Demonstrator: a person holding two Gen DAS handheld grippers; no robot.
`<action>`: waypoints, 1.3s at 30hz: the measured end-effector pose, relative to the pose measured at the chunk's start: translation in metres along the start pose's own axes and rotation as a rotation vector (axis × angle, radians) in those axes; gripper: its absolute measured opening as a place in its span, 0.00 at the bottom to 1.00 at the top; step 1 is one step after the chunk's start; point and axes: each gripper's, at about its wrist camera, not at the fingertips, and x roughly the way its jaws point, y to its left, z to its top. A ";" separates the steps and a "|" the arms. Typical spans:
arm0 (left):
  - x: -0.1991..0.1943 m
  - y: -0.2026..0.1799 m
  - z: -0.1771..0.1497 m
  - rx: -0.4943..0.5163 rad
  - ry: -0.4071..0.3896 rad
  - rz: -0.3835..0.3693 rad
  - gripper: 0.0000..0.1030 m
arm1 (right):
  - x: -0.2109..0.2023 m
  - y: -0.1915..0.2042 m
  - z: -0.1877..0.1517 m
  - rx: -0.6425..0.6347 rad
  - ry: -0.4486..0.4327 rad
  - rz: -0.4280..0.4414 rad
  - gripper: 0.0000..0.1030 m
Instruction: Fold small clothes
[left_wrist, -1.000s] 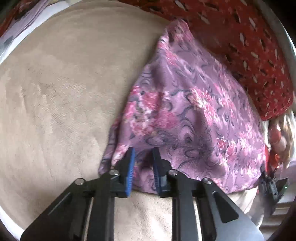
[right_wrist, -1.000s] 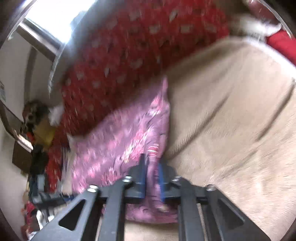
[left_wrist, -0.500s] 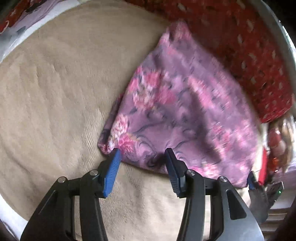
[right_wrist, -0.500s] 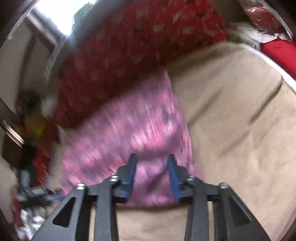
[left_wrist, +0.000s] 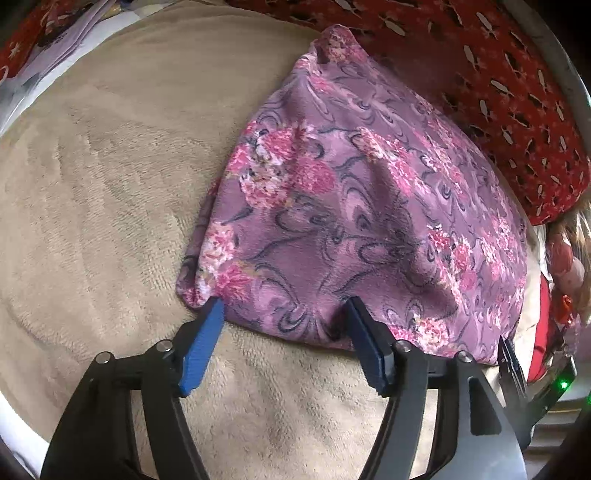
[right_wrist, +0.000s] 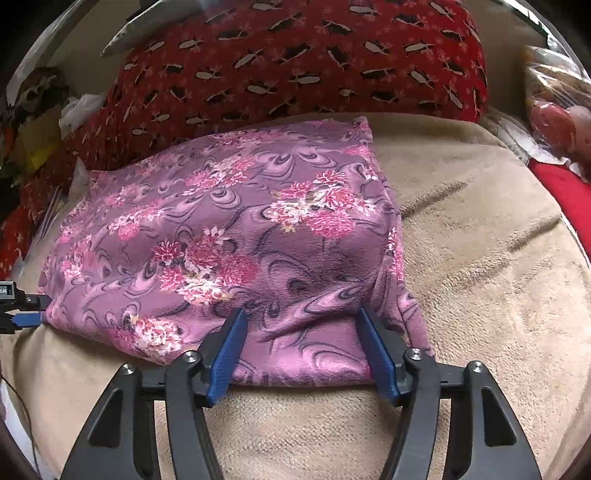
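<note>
The purple floral cloth (left_wrist: 362, 206) lies folded on the beige blanket (left_wrist: 110, 177), its far edge pressed up against the red patterned pillow (right_wrist: 295, 62); both grippers sit at its near edge, and both have their fingers spread wide with nothing between them

The left gripper (left_wrist: 284, 314) stands at the cloth's near left corner, its blue pads touching or just short of the hem (the fisheye makes it hard to say which); the right gripper (right_wrist: 299, 325) stands at the opposite end of that same near edge, its fingers straddling a stretch of hem and seeming to rest on or just above the fabric

The cloth's long axis runs side to side, from one gripper to the other, so the near edge lies straight ahead of both sets of fingers; neither hand is clearly the nearer, since each is already at its own corner

My guess is that one fold is laid down and the cloth is released; if another fold is wanted, the next move would be to close on the two near corners and carry them away toward the pillow, or to bring one end over the other along the long axis
</note>
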 end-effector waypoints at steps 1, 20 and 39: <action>-0.003 -0.001 0.002 0.008 0.000 -0.012 0.65 | -0.002 -0.002 -0.002 -0.003 0.020 0.009 0.63; 0.056 -0.041 0.143 0.125 -0.079 0.119 0.78 | 0.088 -0.079 0.119 0.326 0.064 0.081 0.13; -0.004 0.014 0.130 -0.108 -0.074 -0.048 0.74 | 0.035 0.041 0.100 -0.012 -0.016 0.157 0.41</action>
